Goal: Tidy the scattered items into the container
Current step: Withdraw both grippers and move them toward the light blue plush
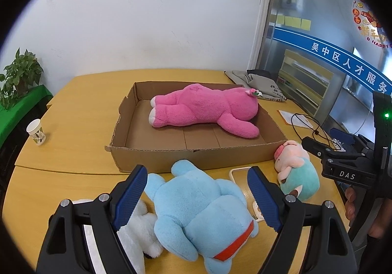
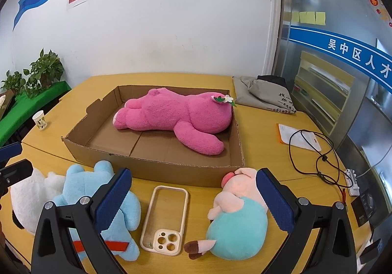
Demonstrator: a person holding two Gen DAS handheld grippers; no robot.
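A shallow cardboard box (image 1: 245, 151) (image 2: 156, 171) stands mid-table with a large pink plush bear (image 1: 203, 110) (image 2: 176, 117) lying inside. In front of it lie a light blue plush (image 1: 203, 212) (image 2: 73, 181), a white plush (image 1: 139, 232) (image 2: 29, 203), a pig plush in a teal shirt (image 1: 299, 176) (image 2: 240, 222) and a clear phone case (image 2: 164, 220) (image 1: 238, 172). My left gripper (image 1: 198, 198) is open, its fingers on either side of the blue plush. My right gripper (image 2: 193, 198) is open, just above the phone case and the pig plush; it also shows in the left wrist view (image 1: 316, 146).
A paper cup (image 1: 36, 132) (image 2: 40, 120) stands at the table's left. A grey cloth bag (image 1: 259, 83) (image 2: 264, 95) lies at the back right. A paper card (image 2: 296, 137), a black cable (image 2: 316, 151) and a power strip (image 2: 351, 182) lie on the right. Potted plants (image 2: 36, 73) stand left.
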